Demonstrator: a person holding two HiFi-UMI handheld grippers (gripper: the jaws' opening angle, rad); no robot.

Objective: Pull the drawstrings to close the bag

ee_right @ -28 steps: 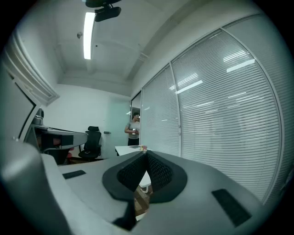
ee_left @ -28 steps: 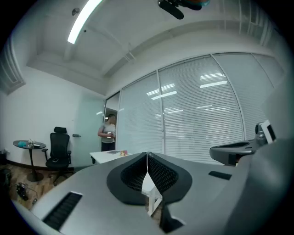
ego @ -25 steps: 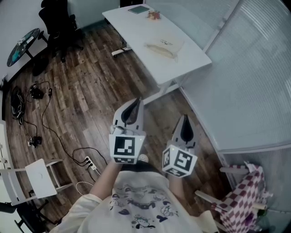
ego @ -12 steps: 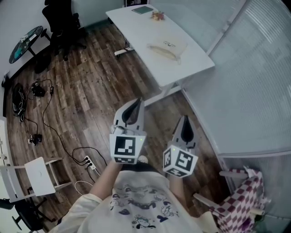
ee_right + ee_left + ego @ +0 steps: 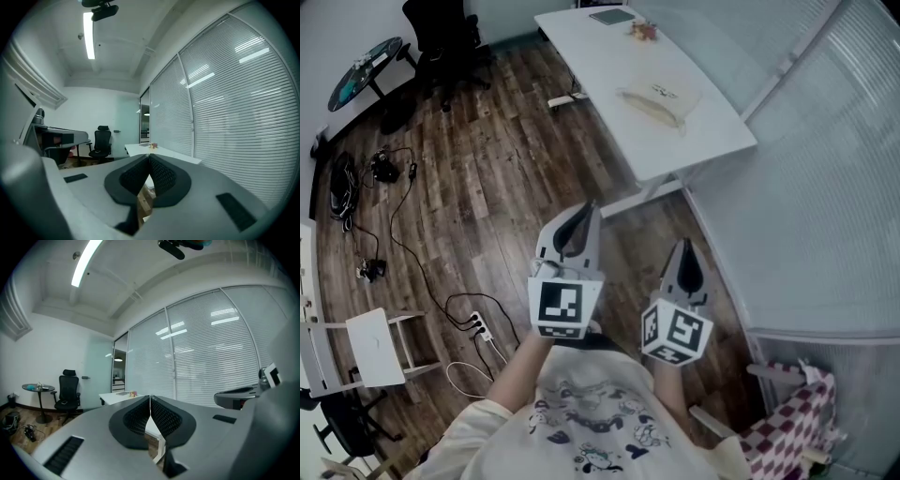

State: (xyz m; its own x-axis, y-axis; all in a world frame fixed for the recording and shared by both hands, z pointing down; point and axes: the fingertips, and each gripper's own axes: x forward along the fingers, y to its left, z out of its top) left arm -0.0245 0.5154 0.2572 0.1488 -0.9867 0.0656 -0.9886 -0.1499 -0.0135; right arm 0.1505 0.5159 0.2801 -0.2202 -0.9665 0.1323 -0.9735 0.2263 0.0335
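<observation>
Bag (image 5: 659, 101): flat and pale tan, with a small dark print on its top side; it lies limp and wide.
Bag's place: on the white counter (image 5: 600, 58), near its right edge, in the upper middle of the head view, well apart from both grippers.
Strings: too small to make out.
Other things on the counter: a small bright thing (image 5: 642, 30) and a flat green thing (image 5: 611, 15) at the far end, apart from the bag.
Left gripper (image 5: 584, 208): low in the middle of the head view, over the wood floor (image 5: 487, 187); jaws clenched tight, with nothing between them.
Right gripper (image 5: 682, 246): just to the right of it in the frame; jaws pressed together too, empty.
Head view only: the bag, the floor, black cables (image 5: 339, 186) at the left edge, a power strip (image 5: 476, 326) near the lower left, a white chair (image 5: 375, 345) in the lower left corner, a checked cloth (image 5: 787, 427) in the lower right corner.
Gripper views only: the ceiling (image 5: 122, 42) with a long light (image 5: 88, 35); the blinds (image 5: 225, 103) show there as a tall wall.
Left gripper view: the counter's far end peeks out above the jaws in the middle; a black chair (image 5: 68, 390) and a round table (image 5: 37, 387) stand at the left; the right gripper shows at the right edge.
Right gripper view: the counter runs just above the jaws; the left gripper shows at the left edge.
Bag in the gripper views: cannot be picked out.
</observation>
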